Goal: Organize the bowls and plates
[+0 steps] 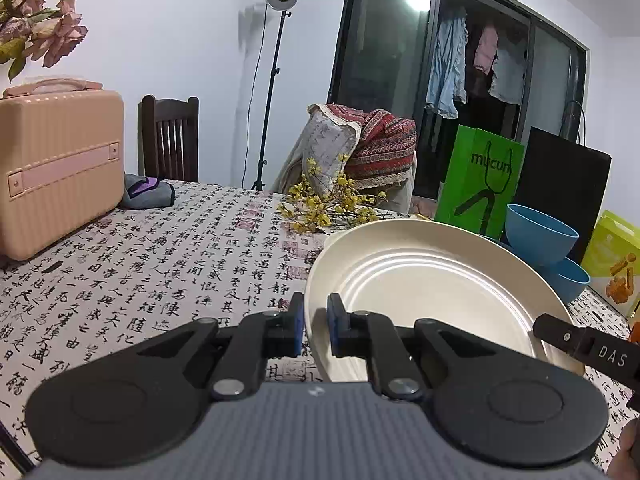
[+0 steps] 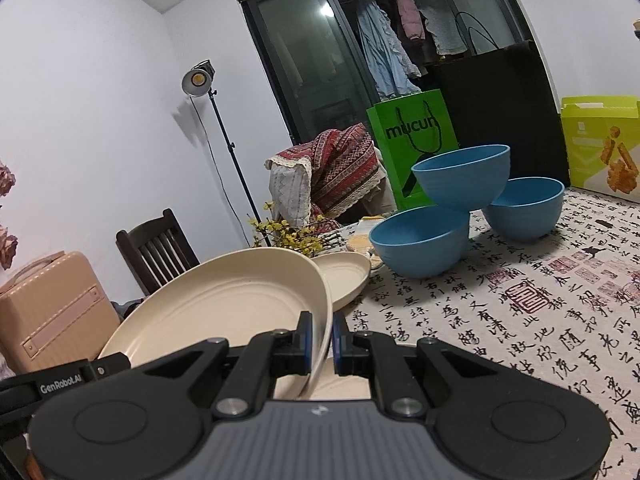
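Cream plate (image 2: 224, 300), lifted off the counter (image 2: 540, 300), is pinched by both grippers' jaws at opposite rims; uneven pulling could tip it onto the second plate (image 2: 344, 276) just beyond.

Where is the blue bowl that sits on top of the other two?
In the right wrist view, the top blue bowl sits right of centre, perched on two blue bowls on the table, just in front of the green bag.

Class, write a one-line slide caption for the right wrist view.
Right tool grips a cream plate by its rim beside three piled blue bowls.
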The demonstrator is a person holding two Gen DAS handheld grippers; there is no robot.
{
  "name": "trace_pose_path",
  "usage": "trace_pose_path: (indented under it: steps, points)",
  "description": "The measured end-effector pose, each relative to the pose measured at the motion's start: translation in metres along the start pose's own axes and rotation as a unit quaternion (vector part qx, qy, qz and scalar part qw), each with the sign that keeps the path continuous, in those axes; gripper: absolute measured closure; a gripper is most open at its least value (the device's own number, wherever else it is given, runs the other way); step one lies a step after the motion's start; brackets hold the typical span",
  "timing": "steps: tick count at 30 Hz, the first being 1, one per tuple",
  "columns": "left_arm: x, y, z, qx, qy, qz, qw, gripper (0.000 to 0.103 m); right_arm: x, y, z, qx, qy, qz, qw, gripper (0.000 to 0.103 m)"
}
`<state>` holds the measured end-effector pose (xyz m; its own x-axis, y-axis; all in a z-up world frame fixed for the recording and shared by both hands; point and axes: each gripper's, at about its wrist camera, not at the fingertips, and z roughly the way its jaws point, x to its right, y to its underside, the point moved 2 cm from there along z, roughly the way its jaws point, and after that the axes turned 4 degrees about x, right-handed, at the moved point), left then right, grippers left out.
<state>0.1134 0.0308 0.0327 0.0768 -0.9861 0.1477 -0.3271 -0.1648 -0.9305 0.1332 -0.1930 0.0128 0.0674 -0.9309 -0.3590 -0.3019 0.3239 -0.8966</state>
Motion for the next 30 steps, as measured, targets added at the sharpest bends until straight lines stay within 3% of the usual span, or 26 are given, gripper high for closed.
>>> trace_pose_path:
  steps: [30]
  points:
    - [0.029, 0.022, -0.002, -0.022, 0.014, 0.023, 0.9994, 0.091, 0.032, 0.011, -0.021, -0.001, 0.024, 0.018, 1.000, 0.094]
